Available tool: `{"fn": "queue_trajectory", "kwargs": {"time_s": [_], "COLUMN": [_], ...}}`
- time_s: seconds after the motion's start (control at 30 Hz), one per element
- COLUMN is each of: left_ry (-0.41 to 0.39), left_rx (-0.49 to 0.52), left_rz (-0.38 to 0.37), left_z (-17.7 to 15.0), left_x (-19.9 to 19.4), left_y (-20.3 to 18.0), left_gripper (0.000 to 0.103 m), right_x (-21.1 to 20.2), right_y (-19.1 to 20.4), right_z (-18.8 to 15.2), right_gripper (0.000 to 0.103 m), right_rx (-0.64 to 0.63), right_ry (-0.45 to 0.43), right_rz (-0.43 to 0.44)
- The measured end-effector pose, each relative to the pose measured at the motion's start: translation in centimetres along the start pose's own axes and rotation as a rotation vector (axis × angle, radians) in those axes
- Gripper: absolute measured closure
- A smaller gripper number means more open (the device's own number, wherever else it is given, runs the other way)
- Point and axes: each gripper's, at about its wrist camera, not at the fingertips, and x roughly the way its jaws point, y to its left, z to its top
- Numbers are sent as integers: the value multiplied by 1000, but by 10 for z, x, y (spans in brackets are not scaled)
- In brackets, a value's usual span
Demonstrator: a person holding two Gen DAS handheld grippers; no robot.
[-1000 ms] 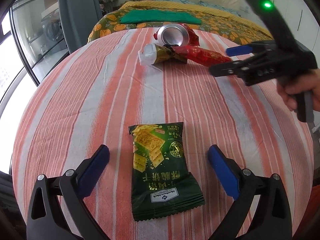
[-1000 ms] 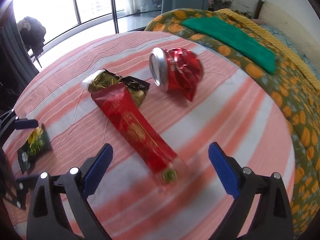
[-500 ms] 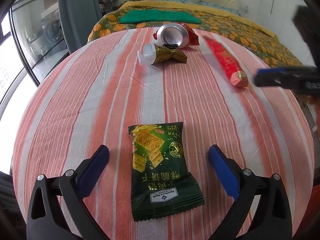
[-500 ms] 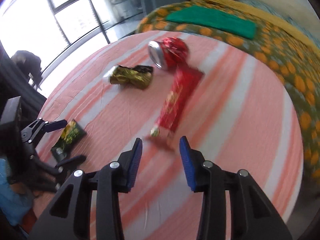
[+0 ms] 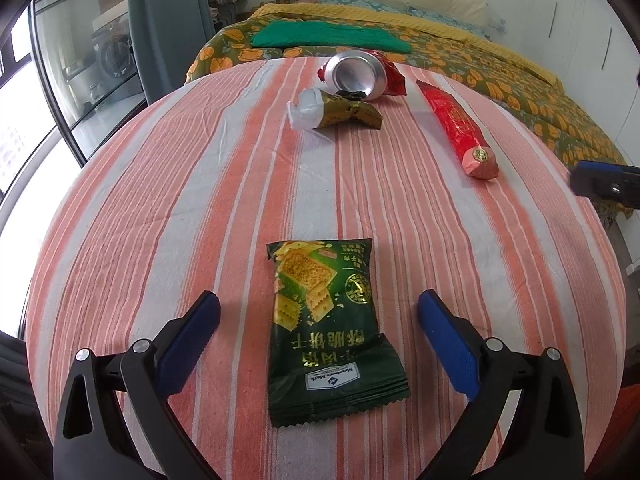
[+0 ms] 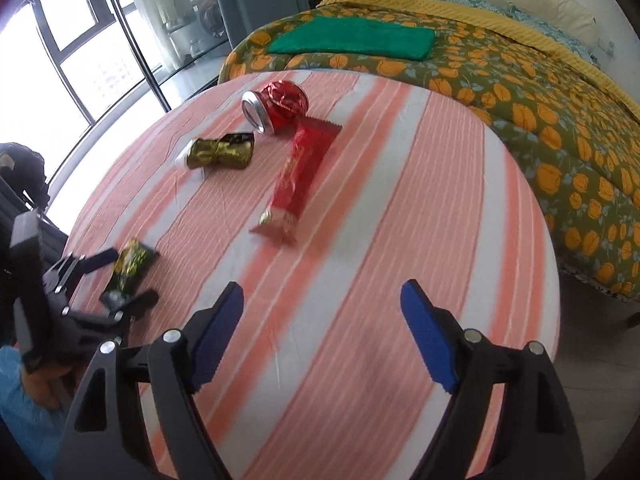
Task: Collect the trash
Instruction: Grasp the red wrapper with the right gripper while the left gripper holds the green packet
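A green cracker packet (image 5: 332, 328) lies flat on the striped tablecloth (image 5: 160, 208), between the fingers of my open left gripper (image 5: 319, 300), which do not touch it. At the far side lie a crushed red can (image 5: 360, 74), a crumpled gold wrapper (image 5: 340, 112) and a long red wrapper (image 5: 460, 132). In the right wrist view the red wrapper (image 6: 298, 178) lies on the cloth ahead of my right gripper (image 6: 322, 290). Its jaws are opening with nothing between them. The can (image 6: 278, 106), gold wrapper (image 6: 220, 152), green packet (image 6: 130, 266) and left gripper (image 6: 120, 280) show there too.
A bed with an orange-flowered cover (image 6: 540, 120) and a folded green cloth (image 6: 352, 40) stands right behind the round table. Glass doors and a grey curtain (image 5: 160, 20) are at the left. A finger of the right gripper (image 5: 600, 178) shows at the table's right edge.
The red wrapper was pulled off the gold wrapper toward the table's right side. My right gripper narrowed, drew back from it and widened again. The left gripper stayed still.
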Motion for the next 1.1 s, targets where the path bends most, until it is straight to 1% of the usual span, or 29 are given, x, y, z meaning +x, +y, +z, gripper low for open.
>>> {"fn": "queue_trajectory", "kwargs": {"time_s": [0.03,0.1,0.2,0.23,0.27,0.3,0.33,0.37,0.4,0.43,0.47,0.5,0.53,0.57,0.6,0.63,0.7,0.77,0.8,0.87,0.93,0.97,1.0,1.03,1.07,1.1], "left_ry": [-2,-2,-1,1,1,-2,-3,-4,-4,-6,-8,-10,-14,-17,-22,-26,-26,-21,-17,-7,5,7,2,-4,-10,-12], "left_rx": [-24,-67,-99,-98,-93,-75,-65,-56,-50,-45,-42,-38,-26,-13,1,7,10,12,12,21,63,88,124,144,162,166], "left_rz": [-5,-35,-77,-80,-72,-54,-44,-36,-29,-22,-15,-10,2,11,11,-7,-30,-63,-96,-172,-225,-230,-219,-204,-189,-183], "left_z": [0,1,3,4,4,4,4,3,4,4,4,4,4,4,3,3,2,0,-1,-5,-13,-18,-23,-25,-28,-29], "left_x": [-2,-4,-8,-7,-6,-5,-4,-4,-3,-3,-4,-4,-4,-5,-6,-7,-11,-13,-15,-21,-25,-26,-27,-27,-28,-29], "left_y": [5,13,19,19,18,16,14,12,11,10,9,7,5,2,0,-2,-4,-7,-8,-17,-32,-41,-51,-57,-62,-64], "left_gripper": [6,6,6,8,8,10,12,13,16,21,23,29,38,44,55,64,66,67,68,68,68,68,67,66,65,60], "right_x": [9,26,55,65,73,81,84,86,85,82,76,71,61,55,47,36,15,-7,-16,-21,-20,-18,-16,-14,-14,-14], "right_y": [6,13,27,31,34,36,36,36,35,33,30,29,25,25,23,21,22,20,18,16,16,16,15,12,8,7], "right_z": [7,19,33,37,40,42,42,41,40,37,34,30,24,20,15,6,-13,-38,-54,-76,-97,-104,-109,-113,-113,-113], "right_gripper": [24,24,25,28,32,43,59,65,75,76,76,76,77,77,77,77,77,77,77,77,75,74,70,66,65,62], "right_rx": [0,-1,-5,-13,-18,-21,-22,-18,-13,-12,-16,-17,-15,-16,-18,-26,-48,-75,-80,-92,-118,-125,-120,-95,-82,-71], "right_ry": [-14,-15,-9,-5,-2,9,16,20,23,24,23,23,31,39,52,70,98,129,147,175,193,197,197,188,179,168], "right_rz": [6,11,-15,-38,-59,-74,-79,-82,-78,-75,-70,-60,-31,-16,-2,16,34,31,29,10,-14,-26,-33,-24,-15,-9]}}
